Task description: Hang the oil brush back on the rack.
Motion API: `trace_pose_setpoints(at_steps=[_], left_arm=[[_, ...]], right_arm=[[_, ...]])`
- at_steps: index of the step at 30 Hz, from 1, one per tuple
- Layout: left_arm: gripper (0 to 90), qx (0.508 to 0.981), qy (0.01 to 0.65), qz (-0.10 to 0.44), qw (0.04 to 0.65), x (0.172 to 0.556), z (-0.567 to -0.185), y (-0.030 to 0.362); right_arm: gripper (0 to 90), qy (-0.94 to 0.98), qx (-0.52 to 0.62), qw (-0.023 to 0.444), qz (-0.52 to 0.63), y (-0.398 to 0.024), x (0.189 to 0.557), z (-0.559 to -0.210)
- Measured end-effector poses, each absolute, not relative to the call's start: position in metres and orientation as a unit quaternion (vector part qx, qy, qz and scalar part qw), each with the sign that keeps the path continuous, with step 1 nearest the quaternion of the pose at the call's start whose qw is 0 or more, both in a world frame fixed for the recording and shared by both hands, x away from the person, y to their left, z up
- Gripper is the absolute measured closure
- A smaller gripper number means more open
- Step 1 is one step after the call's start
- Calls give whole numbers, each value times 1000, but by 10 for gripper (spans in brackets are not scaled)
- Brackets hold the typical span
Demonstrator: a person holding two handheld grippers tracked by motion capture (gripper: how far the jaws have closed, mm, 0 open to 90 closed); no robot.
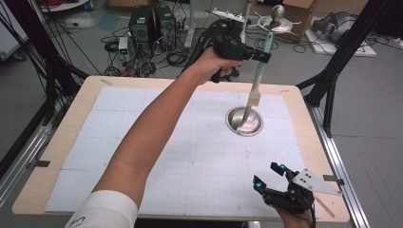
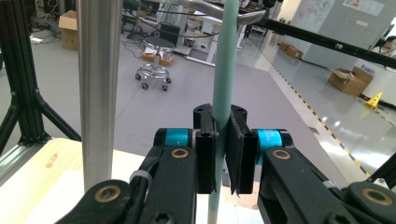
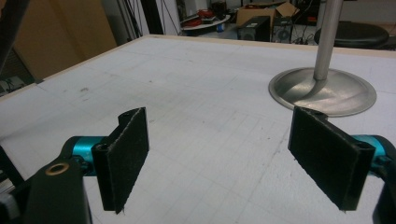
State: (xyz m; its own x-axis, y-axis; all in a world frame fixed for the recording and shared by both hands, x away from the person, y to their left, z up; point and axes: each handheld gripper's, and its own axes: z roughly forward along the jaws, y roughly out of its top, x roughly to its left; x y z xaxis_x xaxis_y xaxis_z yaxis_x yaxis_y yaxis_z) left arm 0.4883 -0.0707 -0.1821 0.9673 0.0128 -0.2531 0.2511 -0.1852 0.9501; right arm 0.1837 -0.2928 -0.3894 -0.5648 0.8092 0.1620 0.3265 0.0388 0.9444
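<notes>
So the left hand-held gripper [image 1: 260, 56] is up in the upper middle of the high view, clenched on the pale green handle of a ladle [image 1: 257, 85]. In the left gripper view you can see the jaws squeezed right onto that handle [image 2: 222, 100], with the handle running straight up and down between them.

The ladle's long axis is close to vertical, tipped a bit: the green handle is at the top, a silvery shaft runs below it, and the lower end goes down and slightly left into a shallow metal bowl [image 1: 256, 127] sitting right of centre on the white gridded worktop [image 1: 142, 142]. The bottom end looks like it's touching the bowl's inside, but I can't tell for sure.

The right hand-held gripper [image 1: 270, 178] is at the lower right of the high view, jaws spread wide and holding nothing. From its own view the bowl [image 3: 345, 100] sits in the upper right, ahead of it and well apart, with the silvery shaft [image 3: 327, 37] rising out of it.

The bowl is shiny, low and wide-rimmed. My guess is the left hand does the work here, since it already has the ladle straight above the bowl.
</notes>
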Motion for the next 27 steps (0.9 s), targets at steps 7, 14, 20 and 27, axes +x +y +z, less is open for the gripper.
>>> trace_pose_setpoints(at_steps=[7,14,20,27], left_arm=[[540,773,98,-36,626,473,-186,-67],[369,766,135,5,628,454,-194,-25],[319,749,153,37,643,421,-213,28],[244,739,185,68,644,374,-243,84]], right_arm=[[192,694,408,214,553,-292,183,-390],[192,695,406,211,555,-286,183,-390],[192,697,409,213,549,-284,182,-390],[195,692,413,222,549,-286,180,-390]])
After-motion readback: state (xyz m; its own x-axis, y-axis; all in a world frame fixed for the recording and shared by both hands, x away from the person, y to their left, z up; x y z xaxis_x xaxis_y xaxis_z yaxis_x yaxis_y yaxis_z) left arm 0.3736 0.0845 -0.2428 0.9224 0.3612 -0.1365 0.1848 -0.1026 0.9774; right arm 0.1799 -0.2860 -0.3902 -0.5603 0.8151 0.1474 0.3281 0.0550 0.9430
